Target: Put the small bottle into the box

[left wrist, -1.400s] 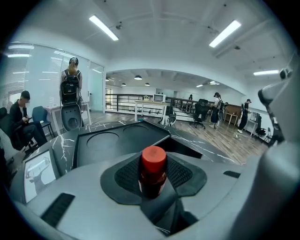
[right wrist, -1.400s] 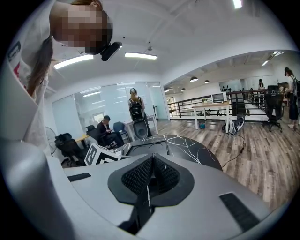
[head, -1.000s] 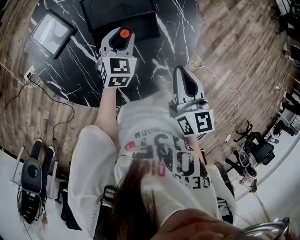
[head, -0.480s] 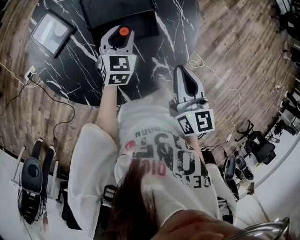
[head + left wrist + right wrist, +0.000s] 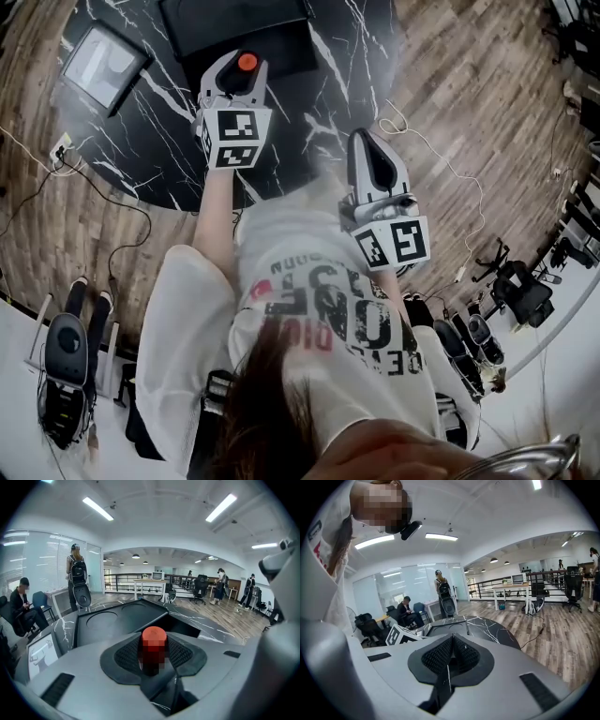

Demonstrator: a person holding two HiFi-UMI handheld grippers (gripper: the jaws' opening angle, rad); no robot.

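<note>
Head view: the left tongs (image 5: 246, 70) hold the small bottle (image 5: 248, 63) above the tabletop (image 5: 141, 131), just short of the black box (image 5: 281, 42) (the carry step, I judge). Left gripper view: half-open, they clamp its body, so the next move calls for reaching over the opening. Right gripper view: the right tongs (image 5: 449, 660) are pressed together, empty.

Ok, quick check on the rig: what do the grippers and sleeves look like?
Both the left gripper and the right gripper have smooth light-grey shells with black ribbed pads. Each carries a white cube printed with black square markers. The person wears a white T-shirt with loose short sleeves and black and red lettering.
</note>
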